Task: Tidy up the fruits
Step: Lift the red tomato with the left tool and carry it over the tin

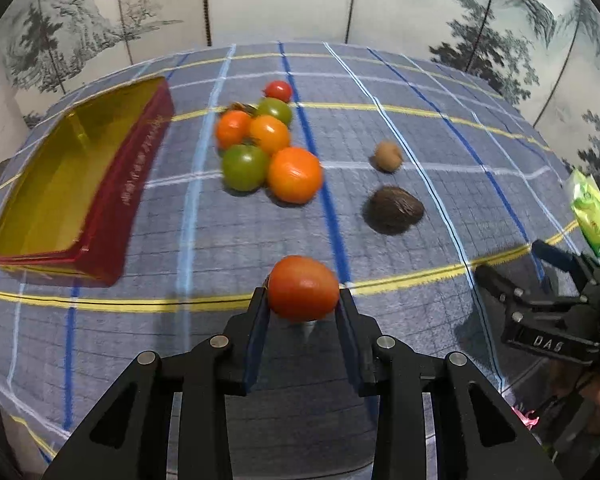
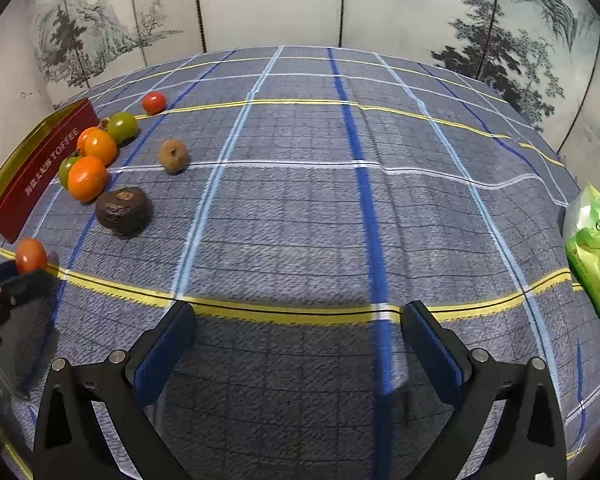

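Observation:
My left gripper (image 1: 303, 294) is shut on a red-orange tomato (image 1: 303, 287), held just above the checked cloth; the same tomato (image 2: 31, 255) shows at the left edge of the right wrist view. Beyond it lies a cluster of orange and green fruits (image 1: 268, 152) with a small red tomato (image 1: 278, 90) at the back. A dark brown fruit (image 1: 394, 210) and a small tan fruit (image 1: 388, 156) lie to the right. A red tin with a gold inside (image 1: 60, 184) stands empty at the left. My right gripper (image 2: 298, 320) hangs open over bare cloth.
A green packet (image 2: 596, 256) lies at the table's right edge. The blue checked cloth (image 2: 300, 200) covers the whole table, with a painted folding screen behind it. The right gripper's body (image 1: 552, 320) shows at the right of the left wrist view.

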Motion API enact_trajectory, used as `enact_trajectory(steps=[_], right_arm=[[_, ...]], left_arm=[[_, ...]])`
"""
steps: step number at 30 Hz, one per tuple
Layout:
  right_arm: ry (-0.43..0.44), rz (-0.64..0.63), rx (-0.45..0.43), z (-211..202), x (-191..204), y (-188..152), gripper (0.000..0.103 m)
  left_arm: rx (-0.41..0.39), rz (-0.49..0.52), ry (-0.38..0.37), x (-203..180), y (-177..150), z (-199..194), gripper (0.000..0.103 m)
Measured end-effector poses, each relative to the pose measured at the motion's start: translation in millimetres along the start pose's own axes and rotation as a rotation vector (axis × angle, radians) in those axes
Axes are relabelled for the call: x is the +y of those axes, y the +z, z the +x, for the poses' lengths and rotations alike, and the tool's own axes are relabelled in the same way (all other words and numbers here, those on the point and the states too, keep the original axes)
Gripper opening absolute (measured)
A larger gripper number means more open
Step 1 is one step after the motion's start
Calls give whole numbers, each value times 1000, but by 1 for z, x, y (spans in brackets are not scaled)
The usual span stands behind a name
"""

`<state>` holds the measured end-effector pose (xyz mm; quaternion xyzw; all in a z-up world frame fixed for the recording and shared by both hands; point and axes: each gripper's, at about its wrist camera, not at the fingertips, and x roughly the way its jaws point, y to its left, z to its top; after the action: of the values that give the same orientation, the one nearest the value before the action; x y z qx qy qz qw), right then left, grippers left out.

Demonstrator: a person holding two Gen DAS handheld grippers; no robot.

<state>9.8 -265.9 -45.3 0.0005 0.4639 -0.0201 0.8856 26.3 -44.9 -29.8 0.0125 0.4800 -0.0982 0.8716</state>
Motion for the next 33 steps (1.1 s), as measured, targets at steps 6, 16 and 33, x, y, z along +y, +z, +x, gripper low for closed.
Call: enact_trajectory(steps=[6, 16, 33], right_arm=[[27, -42, 5, 0, 19, 0, 102], [69, -104, 14, 3, 49, 6, 102], [117, -174, 41, 17, 92, 29, 101]], left_arm=[[-56, -32, 31, 26, 9, -24, 35], [-130, -103, 134, 88, 31, -49, 35], [-86, -183, 252, 196, 41, -23, 35]])
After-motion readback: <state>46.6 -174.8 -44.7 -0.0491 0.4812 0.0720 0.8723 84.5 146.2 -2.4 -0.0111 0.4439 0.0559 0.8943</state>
